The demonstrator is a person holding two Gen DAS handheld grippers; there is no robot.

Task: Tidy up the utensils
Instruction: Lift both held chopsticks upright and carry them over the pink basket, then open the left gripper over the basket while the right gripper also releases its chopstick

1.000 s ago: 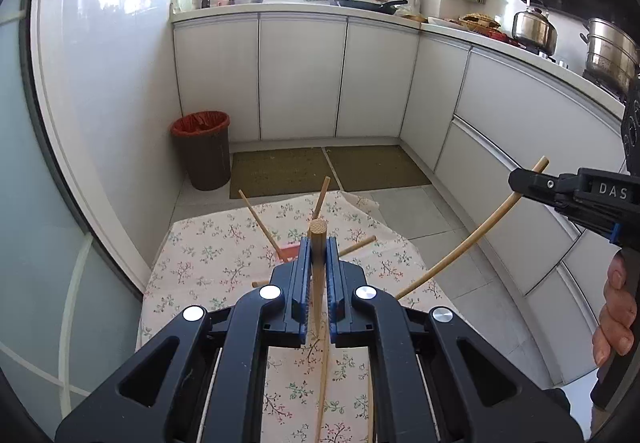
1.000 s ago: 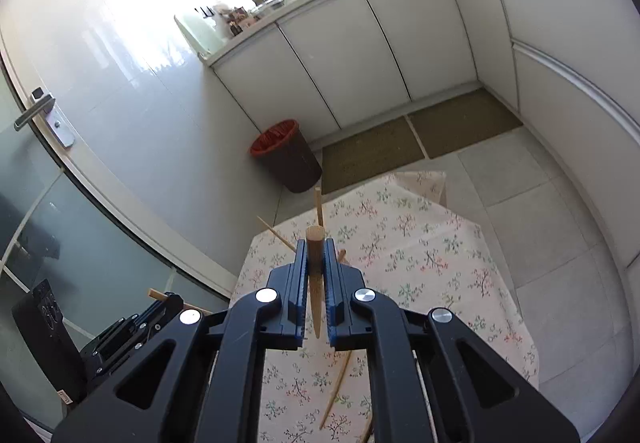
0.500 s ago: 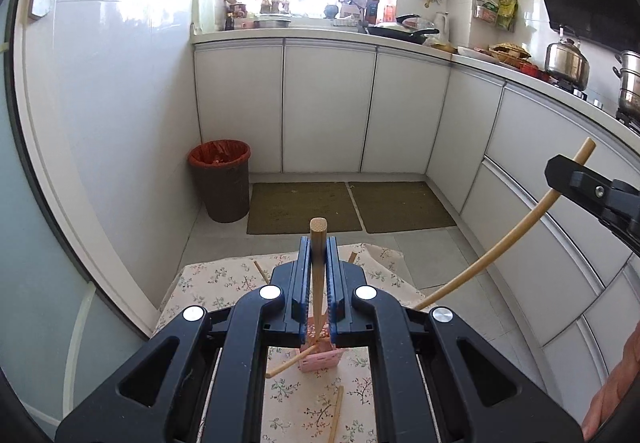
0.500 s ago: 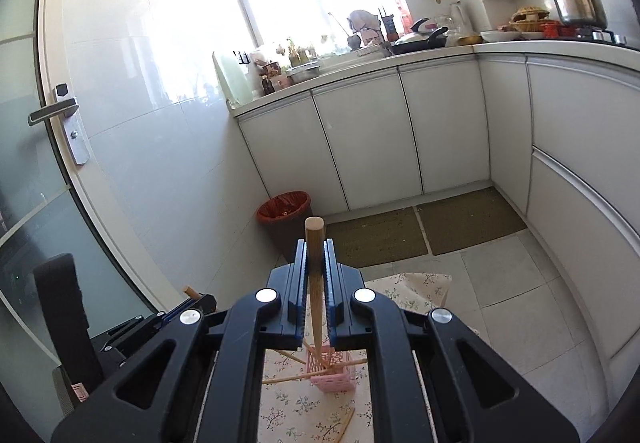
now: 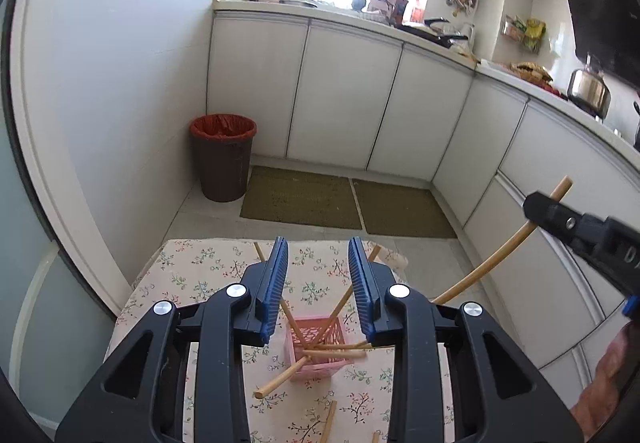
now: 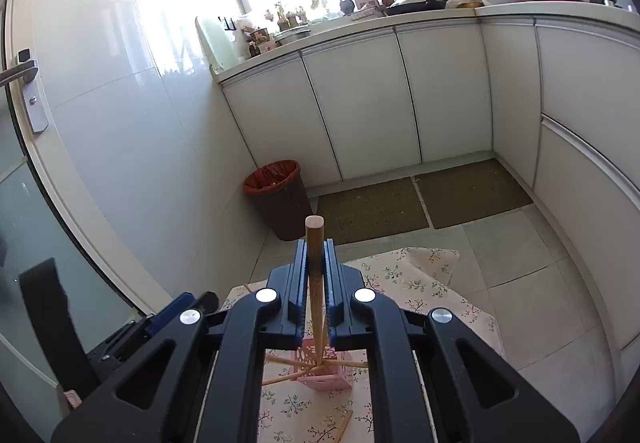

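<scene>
Left gripper (image 5: pixel 318 283) wide open, ribbed blue pads empty, above pink lattice basket (image 5: pixel 318 347) on floral cloth (image 5: pixel 192 283). Round wooden chopsticks (image 5: pixel 320 353) leaning in basket, some loose on cloth. Right gripper (image 6: pixel 315 283) clamped on upright chopstick (image 6: pixel 315 243), tip down toward basket.

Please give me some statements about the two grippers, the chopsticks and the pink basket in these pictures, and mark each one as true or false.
1. The left gripper is shut on a chopstick. False: its jaws stand apart with nothing between them.
2. The right gripper is shut on a chopstick. True.
3. The pink basket lies tipped over on the floral tablecloth. False: it stands upright.
4. Several chopsticks lean out of the pink basket. True.
5. The trash bin has a blue liner. False: the liner is red.
</scene>
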